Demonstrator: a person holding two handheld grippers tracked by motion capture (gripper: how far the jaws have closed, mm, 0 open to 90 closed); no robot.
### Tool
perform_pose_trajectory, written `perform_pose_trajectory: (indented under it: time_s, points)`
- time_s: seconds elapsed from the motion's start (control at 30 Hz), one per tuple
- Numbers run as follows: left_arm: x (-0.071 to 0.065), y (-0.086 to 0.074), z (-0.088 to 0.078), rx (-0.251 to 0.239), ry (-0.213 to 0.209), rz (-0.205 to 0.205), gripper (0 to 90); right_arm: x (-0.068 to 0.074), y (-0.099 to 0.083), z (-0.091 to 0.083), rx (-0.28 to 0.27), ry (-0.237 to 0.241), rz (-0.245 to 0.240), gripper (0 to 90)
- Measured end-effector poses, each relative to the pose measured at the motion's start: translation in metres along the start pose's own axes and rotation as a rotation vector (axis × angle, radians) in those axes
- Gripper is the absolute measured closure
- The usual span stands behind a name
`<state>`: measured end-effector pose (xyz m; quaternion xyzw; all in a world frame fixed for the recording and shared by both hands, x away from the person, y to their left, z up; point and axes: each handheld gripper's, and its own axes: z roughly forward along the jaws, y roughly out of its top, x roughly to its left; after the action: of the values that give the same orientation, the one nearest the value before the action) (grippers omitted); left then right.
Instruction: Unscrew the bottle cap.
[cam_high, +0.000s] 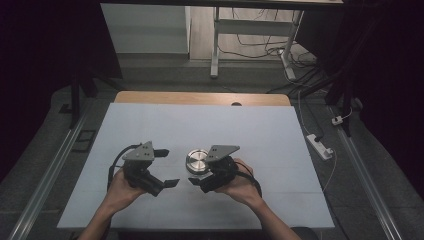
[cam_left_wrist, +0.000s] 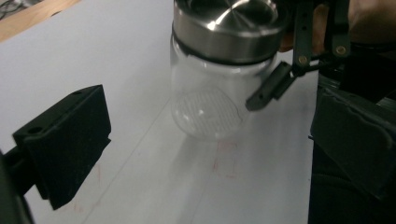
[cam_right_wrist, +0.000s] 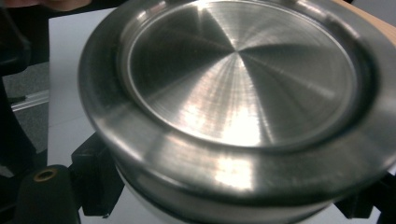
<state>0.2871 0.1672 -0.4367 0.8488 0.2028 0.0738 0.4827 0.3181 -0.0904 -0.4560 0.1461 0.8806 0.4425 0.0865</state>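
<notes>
A clear glass jar (cam_high: 197, 161) with a brushed steel lid (cam_right_wrist: 238, 88) stands near the middle of the white table cover (cam_high: 200, 125). My right gripper (cam_high: 200, 170) is shut on the jar, its black jaws pressed to the glass on either side just under the lid (cam_left_wrist: 229, 28). One of its fingers (cam_left_wrist: 270, 87) lies against the jar's side. My left gripper (cam_high: 167, 167) is to the left of the jar, open wide and pointing at it, with nothing between its pads (cam_left_wrist: 70, 140). I cannot tell whether the jar (cam_left_wrist: 208, 93) rests on the cover or hangs just above it.
A strip of bare wood (cam_high: 200, 97) runs along the table's far edge. On the floor to the right lies a white power strip (cam_high: 320, 146) with cables. A white desk frame (cam_high: 216, 45) stands farther back.
</notes>
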Motion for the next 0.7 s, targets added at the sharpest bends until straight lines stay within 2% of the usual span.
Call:
perform_pose_trajectory:
  time_s: [0.13, 0.33, 0.4, 0.57, 0.7]
  points:
    - [0.005, 0.009, 0.008, -0.011, -0.059, 0.046, 0.0, 0.0, 0.0, 0.001, 0.003, 0.023, -0.004, 14.9]
    - [0.012, 0.018, 0.021, -0.025, -0.158, 0.071, 0.0, 0.003, 0.0, 0.002, 0.009, 0.084, -0.015, 14.9]
    - [0.013, 0.021, 0.025, -0.024, -0.19, 0.083, 0.0, 0.004, 0.0, 0.002, 0.016, 0.1, -0.037, 14.9]
    - [0.008, 0.027, 0.033, 0.009, -0.235, 0.138, 0.0, 0.006, 0.0, 0.004, 0.024, 0.129, -0.049, 14.9]
    - [0.003, 0.033, 0.038, 0.04, -0.244, 0.188, 4.0, 0.008, 0.0, 0.004, 0.026, 0.148, -0.065, 14.9]
